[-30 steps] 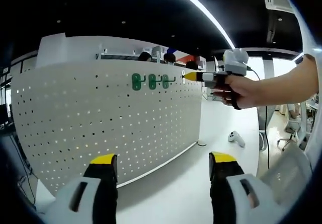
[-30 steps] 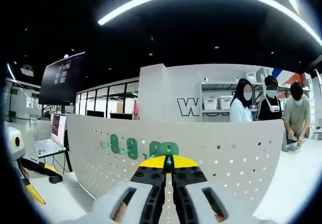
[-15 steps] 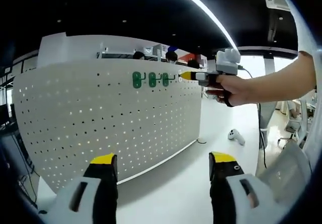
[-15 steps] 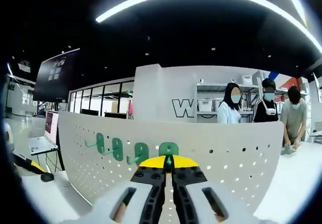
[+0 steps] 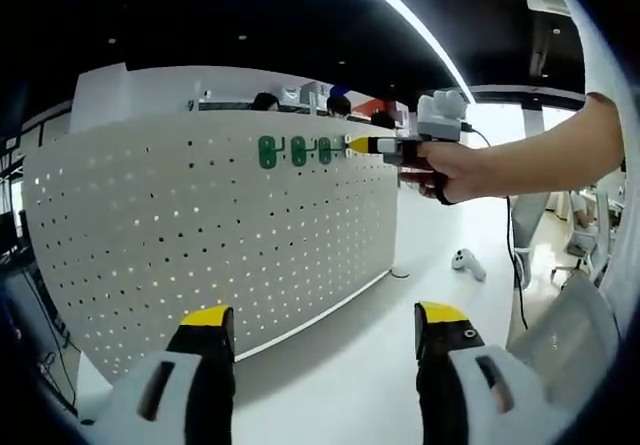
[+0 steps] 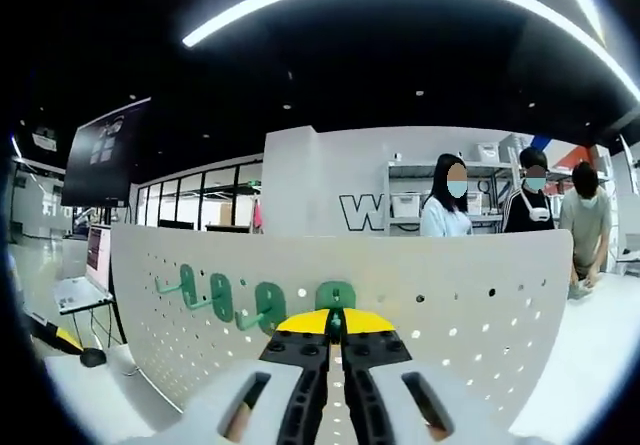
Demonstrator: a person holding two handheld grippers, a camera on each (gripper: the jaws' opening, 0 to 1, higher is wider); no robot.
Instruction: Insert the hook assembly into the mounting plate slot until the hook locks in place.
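The white perforated mounting plate [image 5: 210,235] stood upright on the white counter [image 5: 400,335], and the left tool [image 5: 325,330] hung before it with its jaws wide apart, holding nothing. Near the plate's top edge, the right tool [image 5: 352,146], held in a hand [image 5: 445,170], had its jaws closed on a green hook assembly [image 6: 336,296] at the plate, just beside three green hooks [image 5: 295,151] already mounted there.

Left gripper view faces the pegboard [image 5: 200,235] from farther back; right gripper view looks close at its green hooks [image 6: 270,303]; both share them.
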